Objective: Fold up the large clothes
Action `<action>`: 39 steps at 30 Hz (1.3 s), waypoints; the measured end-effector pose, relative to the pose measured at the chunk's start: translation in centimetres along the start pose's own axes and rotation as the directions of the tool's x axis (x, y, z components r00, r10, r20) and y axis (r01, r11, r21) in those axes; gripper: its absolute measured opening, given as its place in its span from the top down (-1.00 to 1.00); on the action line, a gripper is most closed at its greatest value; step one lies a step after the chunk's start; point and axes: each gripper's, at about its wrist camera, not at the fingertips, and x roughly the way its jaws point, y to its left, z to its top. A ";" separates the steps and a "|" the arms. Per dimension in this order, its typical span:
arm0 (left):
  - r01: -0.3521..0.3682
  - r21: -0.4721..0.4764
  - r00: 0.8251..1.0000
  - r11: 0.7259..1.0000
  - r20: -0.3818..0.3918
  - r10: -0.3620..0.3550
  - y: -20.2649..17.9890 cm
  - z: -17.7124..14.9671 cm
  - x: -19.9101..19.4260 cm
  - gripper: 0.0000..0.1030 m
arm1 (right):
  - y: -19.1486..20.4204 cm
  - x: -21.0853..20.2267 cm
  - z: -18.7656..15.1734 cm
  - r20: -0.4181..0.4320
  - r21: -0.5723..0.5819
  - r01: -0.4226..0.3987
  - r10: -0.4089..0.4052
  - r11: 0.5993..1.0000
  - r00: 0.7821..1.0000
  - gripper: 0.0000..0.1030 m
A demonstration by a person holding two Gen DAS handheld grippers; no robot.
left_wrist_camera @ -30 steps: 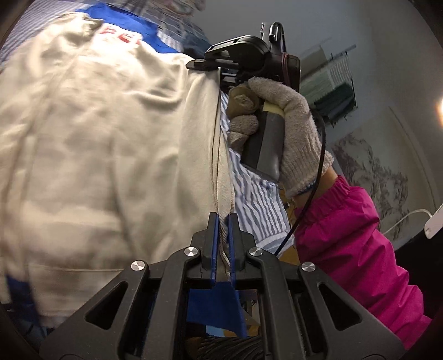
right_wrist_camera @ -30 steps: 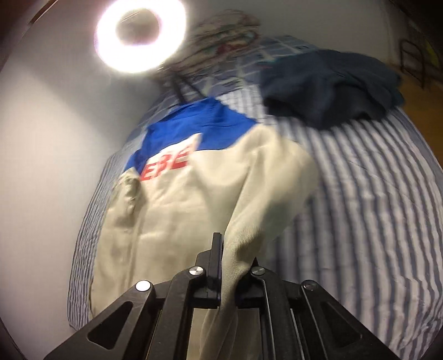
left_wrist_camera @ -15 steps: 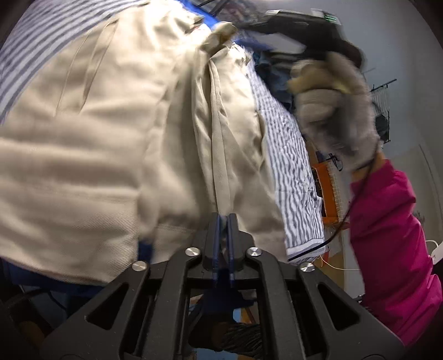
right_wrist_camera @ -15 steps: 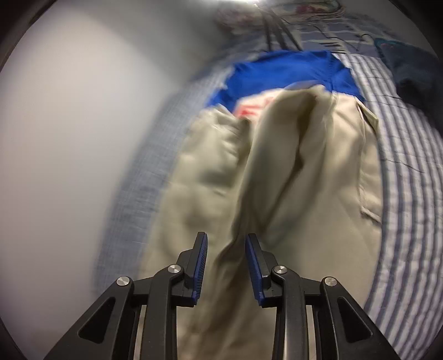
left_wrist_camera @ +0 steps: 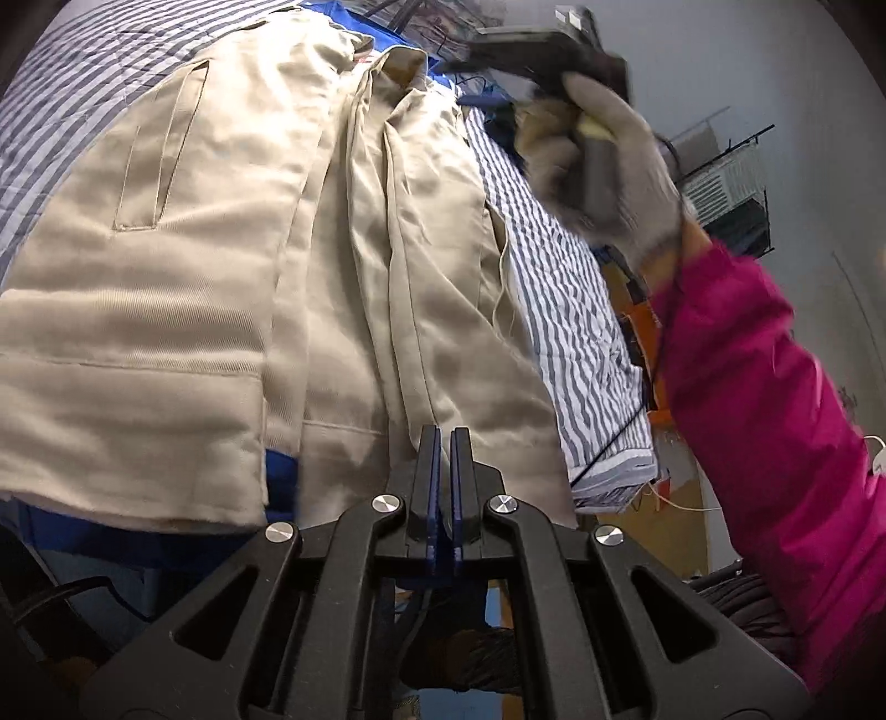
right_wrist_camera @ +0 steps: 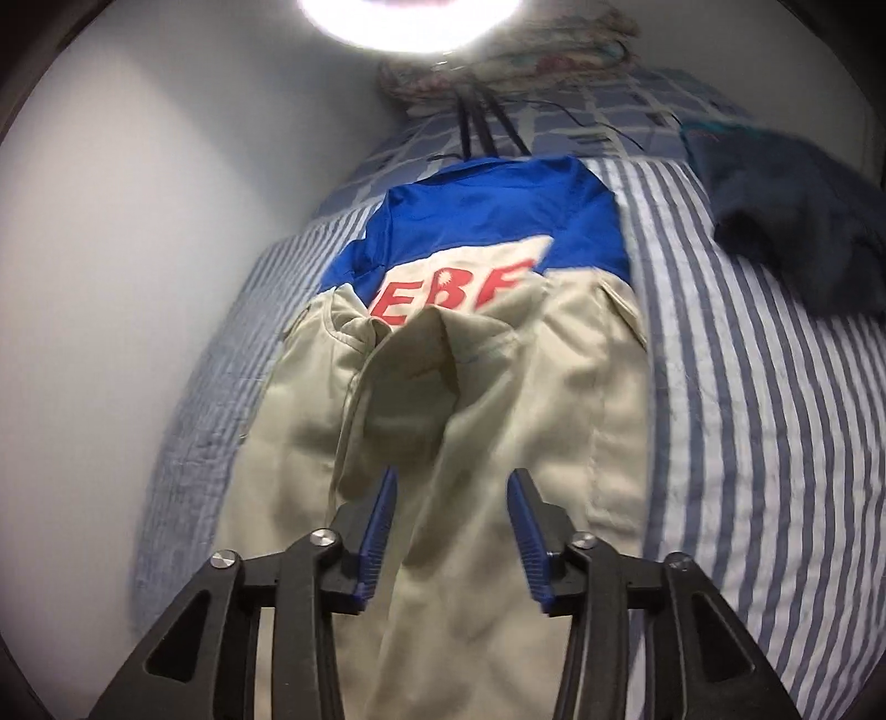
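Lying spread over the striped bed sheet point(right_wrist_camera: 747, 443), the beige jacket point(right_wrist_camera: 498, 443) has one side folded in over its middle. The right wrist view alone shows the blue yoke point(right_wrist_camera: 498, 221) at the far end and the red letters point(right_wrist_camera: 454, 296) across the pale panel; they look like "EBE", though the folded cloth covers their lower edge and I cannot be sure of the whole word. That view also takes in a ring light point(right_wrist_camera: 410, 22) glaring at the top, a dark blue garment point(right_wrist_camera: 797, 221) heaped at the far right of the bed, and a patterned pillow point(right_wrist_camera: 498, 72) by the wall.

The left wrist view alone shows the person: a gloved right hand point(left_wrist_camera: 620, 160), blurred, gripping the handle of the right gripper, and a magenta sleeve point(left_wrist_camera: 775, 415). It also shows the jacket's welt pocket point(left_wrist_camera: 160, 149) and hem.

The left gripper point(left_wrist_camera: 441, 443) has its jaws pressed together at the jacket's near edge; whether cloth is pinched between them I cannot tell. The right gripper point(right_wrist_camera: 451, 498) has just been opening its jaws; they stand apart about halfway above the folded beige cloth, which lies loose between them, with neither pad pressing on it.
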 end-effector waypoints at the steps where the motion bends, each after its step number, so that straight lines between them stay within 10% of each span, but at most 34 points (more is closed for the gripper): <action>1: -0.001 0.004 1.000 1.000 -0.011 0.001 -0.1 -0.1 0.3 0.91 | 0.6 0.6 0.5 -0.003 -0.013 0.019 -0.019 1.000 1.000 0.12; 6: 0.005 -0.033 0.998 0.999 -0.059 -0.007 0.6 -0.3 2.5 0.57 | 2.1 4.9 2.0 -0.059 -0.057 0.139 -0.142 0.989 0.988 0.13; 10: 0.018 -0.009 0.998 1.000 -0.064 -0.019 0.8 -0.2 2.9 0.83 | 1.6 7.4 1.8 -0.107 -0.077 0.187 -0.195 0.979 0.975 0.85; 13: 0.033 -0.016 0.998 0.999 -0.056 -0.033 1.3 0.4 1.9 0.88 | 0.7 7.3 2.1 -0.089 -0.055 0.158 -0.162 0.986 0.983 0.98; 21: -0.103 0.024 0.992 0.994 0.075 0.101 2.4 1.6 -3.5 0.89 | 0.6 5.9 4.7 -0.002 0.063 -0.005 0.005 0.998 1.000 0.99; 26: -0.153 0.011 0.988 0.988 0.034 0.152 3.2 1.1 -1.4 0.89 | 2.3 10.9 4.4 -0.060 -0.001 0.107 -0.107 0.994 0.992 0.96; 29: -0.177 0.051 0.984 0.983 0.025 0.176 2.4 0.7 -1.1 0.89 | 2.9 11.1 4.1 -0.045 -0.034 0.084 -0.085 0.996 0.995 0.56; 39: -0.165 0.087 0.986 0.982 0.025 0.164 1.8 -0.5 -1.4 0.87 | 2.4 -5.1 -0.5 0.058 -0.073 -0.032 0.037 0.997 0.998 0.37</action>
